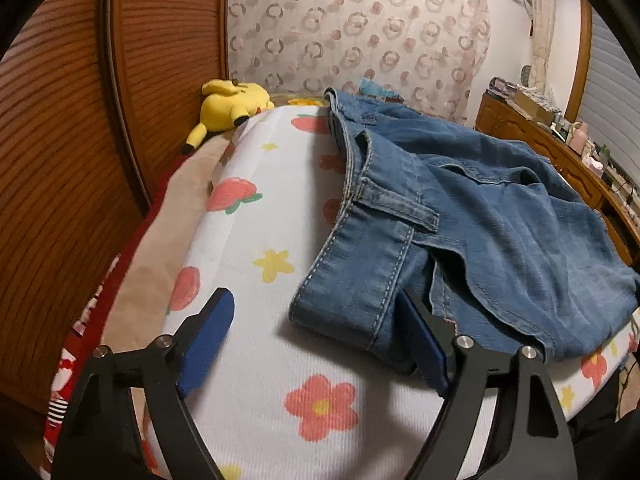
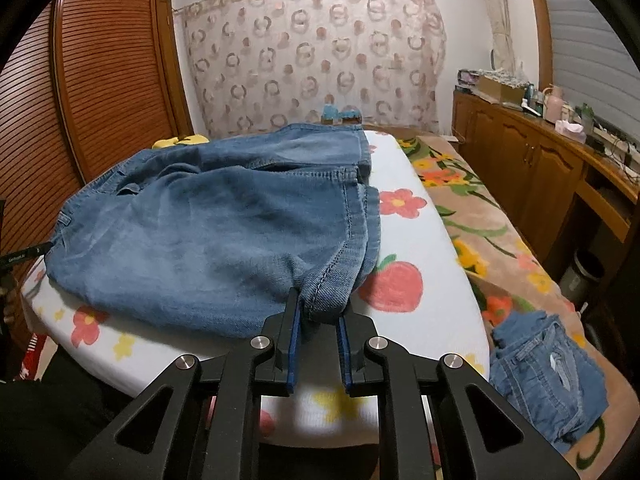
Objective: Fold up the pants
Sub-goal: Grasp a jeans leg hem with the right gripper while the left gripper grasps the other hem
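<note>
Pants (image 1: 472, 216) lie bunched on the flowered pad (image 1: 256, 240), ready for your two-corner grab.

Denim is soft, fairly heavy and floppy, so take it by the thick stitched edges: your right gripper (image 2: 318, 332) is pinched narrow on the near hem, while your left gripper (image 1: 316, 340) stands wide with the waistband corner (image 1: 340, 304) between its pads, not yet pressed. Around it, a yellow plush toy (image 1: 232, 104) sits far left, a second pair of jeans (image 2: 548, 376) lies near right on the blanket; neither blocks you.
</note>
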`<state>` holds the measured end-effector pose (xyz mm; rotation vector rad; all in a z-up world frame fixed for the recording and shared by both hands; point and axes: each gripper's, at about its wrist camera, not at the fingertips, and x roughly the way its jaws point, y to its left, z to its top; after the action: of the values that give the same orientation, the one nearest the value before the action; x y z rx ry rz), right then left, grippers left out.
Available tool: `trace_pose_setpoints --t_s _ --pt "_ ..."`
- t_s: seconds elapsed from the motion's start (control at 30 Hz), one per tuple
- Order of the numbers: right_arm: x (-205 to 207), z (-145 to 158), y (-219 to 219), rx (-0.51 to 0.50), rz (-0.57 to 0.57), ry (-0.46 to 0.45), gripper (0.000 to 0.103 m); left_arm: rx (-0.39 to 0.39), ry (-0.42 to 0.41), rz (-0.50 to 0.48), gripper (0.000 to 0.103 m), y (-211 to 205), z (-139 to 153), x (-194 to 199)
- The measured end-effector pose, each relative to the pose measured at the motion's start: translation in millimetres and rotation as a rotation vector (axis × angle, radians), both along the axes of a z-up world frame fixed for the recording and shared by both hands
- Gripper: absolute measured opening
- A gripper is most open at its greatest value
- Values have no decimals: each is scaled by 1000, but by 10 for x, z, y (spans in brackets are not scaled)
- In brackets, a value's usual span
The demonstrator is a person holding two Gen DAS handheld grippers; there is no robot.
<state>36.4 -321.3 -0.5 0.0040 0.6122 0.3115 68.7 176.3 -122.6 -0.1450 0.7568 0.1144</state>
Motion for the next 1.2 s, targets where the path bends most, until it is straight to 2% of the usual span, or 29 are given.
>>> trace_pose_setpoints --t_s 0.3,0.47,0.6,0.73,0.77,1.07,1.2 --pt "20 13 24 -8 0 36 16 -40 8 -30 63 -17 -45 24" --pt "96 56 35 -13 9 34 16 -48 6 -45 40 -70 -31 24" --pt "127 69 48 -20 19 27 16 -56 7 -51 37 -86 -13 7" --pt "148 124 41 -1 30 23 16 -58 1 -70 25 -138 80 -62" --pt "147 148 31 4 30 19 16 -51 -7 -73 16 -145 114 -76" --pt "134 257 29 3 44 -21 16 -17 -79 -97 11 -273 497 -223" --pt "111 305 22 -10 47 -45 14 -72 -114 -95 10 -246 711 -340"
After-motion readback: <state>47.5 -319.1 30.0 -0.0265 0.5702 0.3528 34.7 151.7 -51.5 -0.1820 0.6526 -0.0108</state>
